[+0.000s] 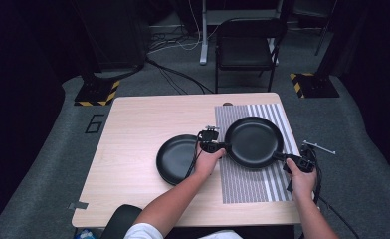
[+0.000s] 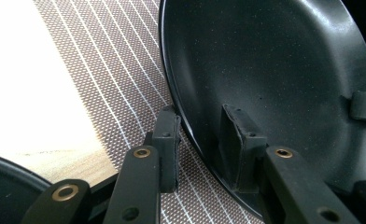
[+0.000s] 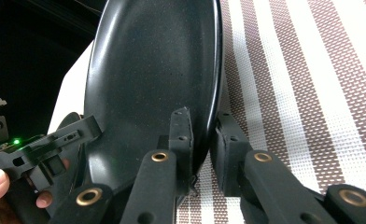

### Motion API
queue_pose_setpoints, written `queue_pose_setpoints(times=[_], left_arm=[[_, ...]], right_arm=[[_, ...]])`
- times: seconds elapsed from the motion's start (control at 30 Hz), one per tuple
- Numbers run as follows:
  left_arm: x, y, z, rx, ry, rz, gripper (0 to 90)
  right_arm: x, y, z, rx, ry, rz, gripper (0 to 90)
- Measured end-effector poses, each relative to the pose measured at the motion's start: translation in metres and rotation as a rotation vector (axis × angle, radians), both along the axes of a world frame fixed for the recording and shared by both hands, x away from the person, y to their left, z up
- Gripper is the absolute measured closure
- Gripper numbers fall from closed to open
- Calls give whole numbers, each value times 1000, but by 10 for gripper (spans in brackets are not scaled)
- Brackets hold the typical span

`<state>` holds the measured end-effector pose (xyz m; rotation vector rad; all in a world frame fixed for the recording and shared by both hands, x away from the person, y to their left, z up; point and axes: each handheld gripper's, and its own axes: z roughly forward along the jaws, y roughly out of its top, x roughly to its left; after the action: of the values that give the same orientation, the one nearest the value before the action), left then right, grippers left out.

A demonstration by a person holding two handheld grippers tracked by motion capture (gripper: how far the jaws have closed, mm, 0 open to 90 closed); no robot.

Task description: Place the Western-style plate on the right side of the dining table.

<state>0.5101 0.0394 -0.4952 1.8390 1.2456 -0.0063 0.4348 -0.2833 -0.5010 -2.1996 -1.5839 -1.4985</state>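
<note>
Two grippers on one pan (image 1: 253,141) here: my left gripper (image 1: 218,146) has its jaws pinched on the rim at one side, my right gripper (image 1: 288,160) is clamped on the opposite edge, and the pan sits over the striped mat (image 1: 243,186) on the surface. Both grips are just thin rim bites, so if one hand tilts or pulls unevenly I reckon the pan could slip out and clatter down. Nothing's in it, and the second pan (image 1: 175,159) beside it looks bare too.
</note>
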Motion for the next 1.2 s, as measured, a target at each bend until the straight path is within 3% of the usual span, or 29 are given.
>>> queue_pose_setpoints(times=[0.17,0.2,0.43,0.53,0.6,0.97,1.2], left_arm=[[1,-4,0,3,9,2,683],[1,-5,0,4,10,2,682],[2,-9,-1,12,21,8,682],[2,-11,-2,8,29,10,683],[2,-11,-2,10,33,11,683],[4,-12,-5,13,37,23,682],[3,-16,-5,55,17,26,672]], right_arm=[[0,-2,1,16,20,-12,792],[1,-4,-1,3,6,-6,792],[1,-8,-2,6,13,-5,790],[1,-8,-1,14,34,-12,788],[1,-9,-3,0,17,-6,788],[5,-10,-8,4,34,-5,781],[6,-11,-13,23,43,-9,782]])
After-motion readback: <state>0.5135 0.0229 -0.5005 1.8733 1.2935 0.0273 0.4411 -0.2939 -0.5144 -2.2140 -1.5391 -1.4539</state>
